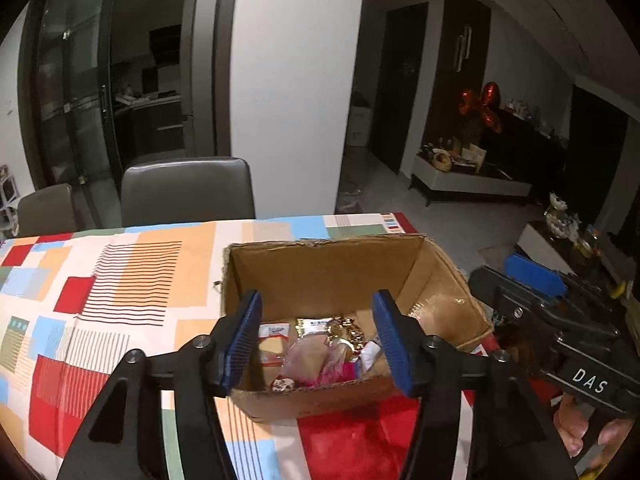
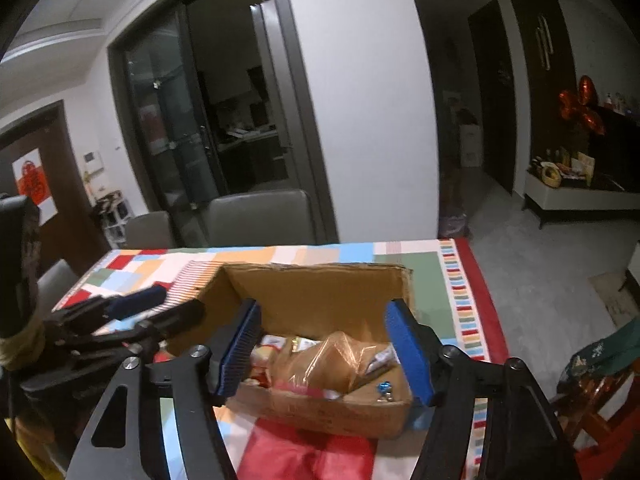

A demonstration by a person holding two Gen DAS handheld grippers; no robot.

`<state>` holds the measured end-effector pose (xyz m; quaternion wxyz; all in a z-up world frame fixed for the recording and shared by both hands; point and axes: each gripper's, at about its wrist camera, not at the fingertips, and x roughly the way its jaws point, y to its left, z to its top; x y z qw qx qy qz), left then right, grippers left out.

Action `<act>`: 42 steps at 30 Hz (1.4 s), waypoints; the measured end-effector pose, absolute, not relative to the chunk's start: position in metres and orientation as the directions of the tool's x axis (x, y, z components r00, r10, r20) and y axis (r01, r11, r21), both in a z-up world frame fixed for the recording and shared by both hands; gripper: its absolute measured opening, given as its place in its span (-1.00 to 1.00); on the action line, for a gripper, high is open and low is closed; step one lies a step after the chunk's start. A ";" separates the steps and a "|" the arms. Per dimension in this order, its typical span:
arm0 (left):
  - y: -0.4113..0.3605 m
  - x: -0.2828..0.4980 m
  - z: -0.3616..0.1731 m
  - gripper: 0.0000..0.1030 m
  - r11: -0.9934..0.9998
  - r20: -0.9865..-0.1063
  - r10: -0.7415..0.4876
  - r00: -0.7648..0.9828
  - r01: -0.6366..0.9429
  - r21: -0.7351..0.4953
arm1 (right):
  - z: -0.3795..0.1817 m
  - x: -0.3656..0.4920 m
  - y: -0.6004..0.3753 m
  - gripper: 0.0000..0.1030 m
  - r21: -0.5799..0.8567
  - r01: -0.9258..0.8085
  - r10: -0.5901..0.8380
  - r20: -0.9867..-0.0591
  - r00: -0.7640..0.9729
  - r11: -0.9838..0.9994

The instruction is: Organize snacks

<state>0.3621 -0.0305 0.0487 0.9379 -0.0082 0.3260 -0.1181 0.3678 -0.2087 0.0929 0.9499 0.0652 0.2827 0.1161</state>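
Note:
An open cardboard box (image 1: 328, 272) stands on the patterned tablecloth; it also shows in the right wrist view (image 2: 320, 292). Inside lie several snack packets: a gold-and-white packet (image 1: 316, 326), a pink wrapper (image 1: 332, 368) and a clear bag of brown bread (image 2: 332, 364). My left gripper (image 1: 318, 344) is open and empty, above the box's near edge. My right gripper (image 2: 326, 354) is open and empty, also over the box's near side. The right gripper's body shows at the right of the left wrist view (image 1: 560, 320).
The table (image 1: 120, 280) has a colourful tablecloth with a red border (image 2: 480, 280). Two grey chairs (image 1: 188, 192) stand at the far side. The table's right edge drops to a tiled floor (image 2: 540, 260). A wooden chair (image 2: 600, 400) stands at the near right.

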 end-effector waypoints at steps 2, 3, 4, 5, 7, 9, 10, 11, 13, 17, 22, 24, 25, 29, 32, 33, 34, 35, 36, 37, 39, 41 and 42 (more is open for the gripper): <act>-0.029 0.356 0.050 0.34 0.973 -0.605 -0.223 0.764 0.210 -0.094 | 0.090 0.366 -0.210 0.33 0.185 -0.173 0.247 -0.541 0.804 0.968; -0.029 0.351 0.051 0.39 0.975 -0.600 -0.215 0.770 0.208 -0.082 | 0.090 0.365 -0.212 0.38 0.185 -0.171 0.246 -0.543 0.803 0.968; -0.029 0.349 0.052 0.44 0.977 -0.598 -0.203 0.775 0.202 -0.070 | 0.091 0.362 -0.212 0.51 0.181 -0.169 0.242 -0.542 0.805 0.969; -0.029 0.343 0.053 0.54 0.980 -0.597 -0.184 0.780 0.190 -0.054 | 0.092 0.358 -0.212 0.56 0.171 -0.159 0.228 -0.544 0.808 0.972; -0.030 0.335 0.055 0.63 0.983 -0.593 -0.170 0.787 0.177 -0.047 | 0.095 0.351 -0.210 0.56 0.155 -0.154 0.215 -0.545 0.810 0.976; -0.028 0.327 0.058 0.71 0.987 -0.590 -0.145 0.795 0.154 -0.036 | 0.098 0.343 -0.210 0.62 0.139 -0.138 0.193 -0.553 0.811 0.981; -0.024 0.324 0.060 0.73 0.988 -0.586 -0.140 0.798 0.147 -0.036 | 0.100 0.339 -0.210 0.65 0.135 -0.130 0.184 -0.553 0.813 0.982; -0.023 0.318 0.061 0.76 0.990 -0.582 -0.133 0.802 0.139 -0.034 | 0.102 0.332 -0.210 0.67 0.130 -0.128 0.179 -0.552 0.814 0.983; -0.020 0.307 0.065 0.82 0.991 -0.569 -0.119 0.814 0.129 -0.024 | 0.105 0.324 -0.212 0.67 0.121 -0.126 0.172 -0.550 0.817 0.985; -0.018 0.282 0.072 0.96 0.994 -0.540 -0.085 0.838 0.107 0.010 | 0.110 0.302 -0.210 0.73 0.117 -0.130 0.173 -0.549 0.818 0.985; -0.013 0.250 0.078 1.00 0.995 -0.509 -0.070 0.858 0.096 0.025 | 0.116 0.274 -0.208 0.75 0.106 -0.129 0.166 -0.539 0.825 0.986; -0.012 0.235 0.078 1.00 0.995 -0.502 -0.069 0.862 0.098 0.031 | 0.118 0.262 -0.208 0.76 0.109 -0.132 0.170 -0.532 0.829 0.985; -0.012 0.228 0.078 1.00 0.995 -0.498 -0.067 0.864 0.098 0.035 | 0.119 0.255 -0.208 0.78 0.109 -0.134 0.171 -0.529 0.831 0.985; -0.012 0.202 0.076 1.00 0.994 -0.485 -0.060 0.872 0.095 0.046 | 0.121 0.232 -0.209 0.82 0.109 -0.137 0.174 -0.514 0.840 0.984; -0.011 0.184 0.073 1.00 0.994 -0.469 -0.062 0.881 0.095 0.047 | 0.120 0.216 -0.210 0.82 0.110 -0.138 0.175 -0.510 0.842 0.984; -0.012 0.177 0.072 1.00 0.994 -0.464 -0.065 0.883 0.098 0.047 | 0.119 0.210 -0.211 0.82 0.109 -0.138 0.174 -0.509 0.843 0.984; -0.012 0.170 0.071 1.00 0.994 -0.457 -0.065 0.887 0.098 0.049 | 0.118 0.203 -0.211 0.82 0.109 -0.135 0.172 -0.508 0.844 0.985; -0.012 0.164 0.071 1.00 0.994 -0.452 -0.064 0.890 0.097 0.051 | 0.116 0.197 -0.211 0.82 0.109 -0.133 0.170 -0.508 0.844 0.985; -0.012 0.158 0.070 1.00 0.994 -0.447 -0.061 0.893 0.095 0.053 | 0.114 0.191 -0.210 0.82 0.107 -0.133 0.169 -0.510 0.844 0.985; -0.012 0.153 0.069 1.00 0.994 -0.444 -0.061 0.894 0.095 0.053 | 0.112 0.186 -0.210 0.82 0.105 -0.135 0.169 -0.512 0.842 0.985; -0.014 0.144 0.067 1.00 0.994 -0.443 -0.062 0.895 0.096 0.054 | 0.109 0.176 -0.210 0.82 0.102 -0.138 0.171 -0.518 0.838 0.985; -0.014 0.136 0.065 1.00 0.994 -0.443 -0.061 0.894 0.096 0.056 | 0.107 0.168 -0.211 0.82 0.102 -0.138 0.171 -0.522 0.836 0.985; -0.015 0.132 0.065 1.00 0.994 -0.443 -0.062 0.894 0.096 0.055 | 0.107 0.164 -0.211 0.82 0.099 -0.137 0.169 -0.523 0.836 0.986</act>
